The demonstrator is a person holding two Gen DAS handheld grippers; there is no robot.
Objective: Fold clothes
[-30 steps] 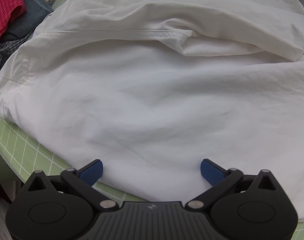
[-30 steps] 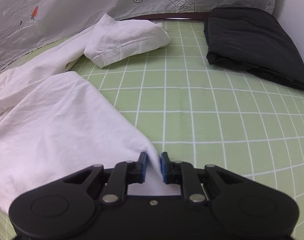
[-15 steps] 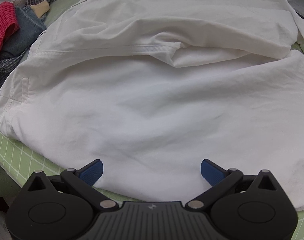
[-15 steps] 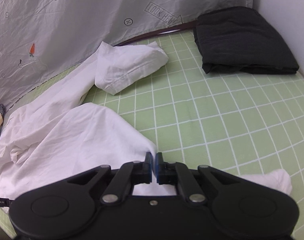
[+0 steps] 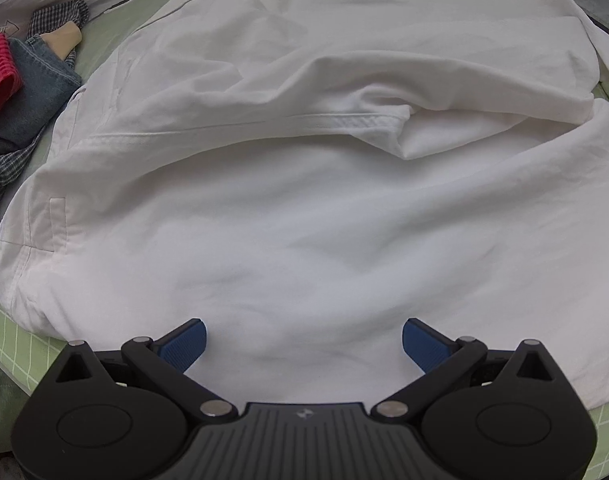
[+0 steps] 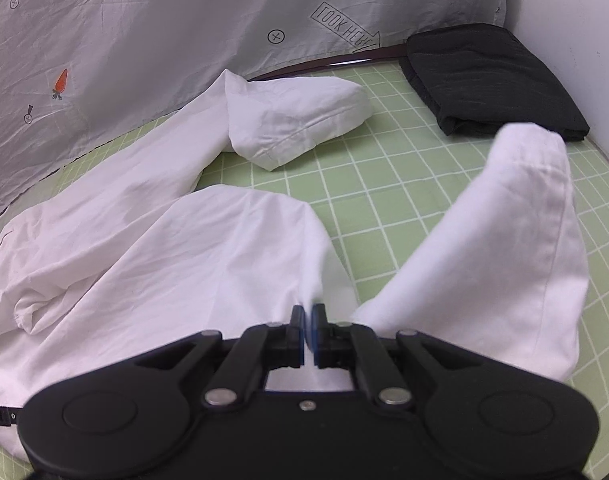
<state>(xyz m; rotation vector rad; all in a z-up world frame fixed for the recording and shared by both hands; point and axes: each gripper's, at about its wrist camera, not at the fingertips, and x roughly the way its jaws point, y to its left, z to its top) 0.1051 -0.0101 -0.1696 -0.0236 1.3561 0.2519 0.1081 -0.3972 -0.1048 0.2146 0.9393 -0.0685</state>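
item: white trousers [image 5: 304,208], large, creased, spread across a green gridded mat [image 6: 384,184] on the tabletop. waistband end with a pocket seam lies at the left of the left wrist view; one leg runs toward the printed grey backdrop [image 6: 144,40], its hem doubled back [image 6: 300,120]. the other leg is lifted, its hem end [image 6: 524,200] hanging free in the air.

left tool [image 5: 303,340]: released, fingers wide apart, poised low over the near edge of the trousers, gripping nothing.

right tool [image 6: 308,320]: clenched on a pinch of the white trousers along the lifted leg; how much cloth sits between the pads is hard to tell, since the fold hides it.

also present: a black garment [image 6: 492,80], folded flat at the far right corner of the mat; a heap of other clothes [image 5: 20,92] (red knit, denim, checked cloth) beside the waistband end.

step in hand, as judged: bringing the lifted leg over to lie along the other. to do it well, keep the pinch firm, carry the leg high enough that the free hem does not drag or curl under, line seam on seam and hem on hem, and let the left tool pin the near edge so the body of the trousers does not slide.
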